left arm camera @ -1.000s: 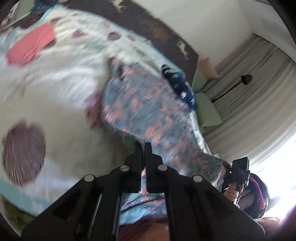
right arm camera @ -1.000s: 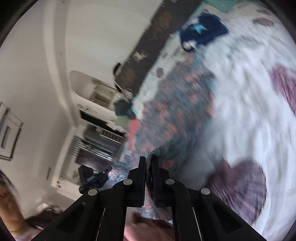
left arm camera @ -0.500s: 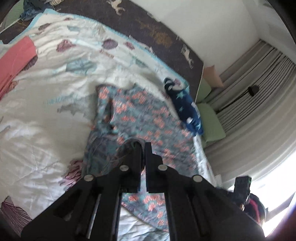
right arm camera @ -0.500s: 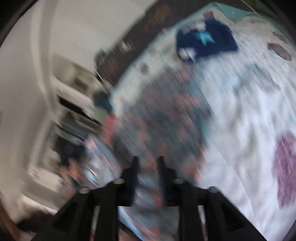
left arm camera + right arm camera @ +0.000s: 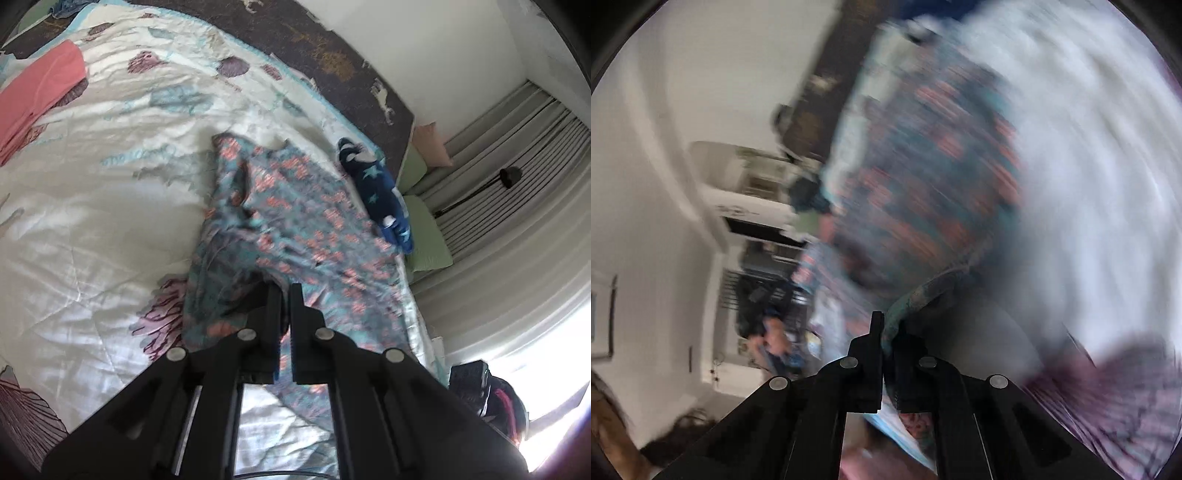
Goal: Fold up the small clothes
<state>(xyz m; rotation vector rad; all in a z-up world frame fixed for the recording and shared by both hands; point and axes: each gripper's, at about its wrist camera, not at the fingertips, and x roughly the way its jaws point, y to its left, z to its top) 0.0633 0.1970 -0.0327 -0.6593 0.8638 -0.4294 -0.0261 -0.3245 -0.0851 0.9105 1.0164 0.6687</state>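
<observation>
The floral top (image 5: 295,221) is spread on the quilt (image 5: 92,221) now, whereas a second ago it was bunched and swinging, so folding can start. The left gripper (image 5: 284,295) is clamped on its near hem. The right gripper (image 5: 888,325) let go for a moment and, as far as the blur shows, re-pinched an edge. I count three garments: this one, a navy star one (image 5: 384,195) and a pink one (image 5: 40,92).

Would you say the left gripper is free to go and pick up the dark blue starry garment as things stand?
Probably not yet: the left gripper is shut on the floral garment, so it must let go first. The blue starry garment lies uncovered beyond it on the quilt.
</observation>
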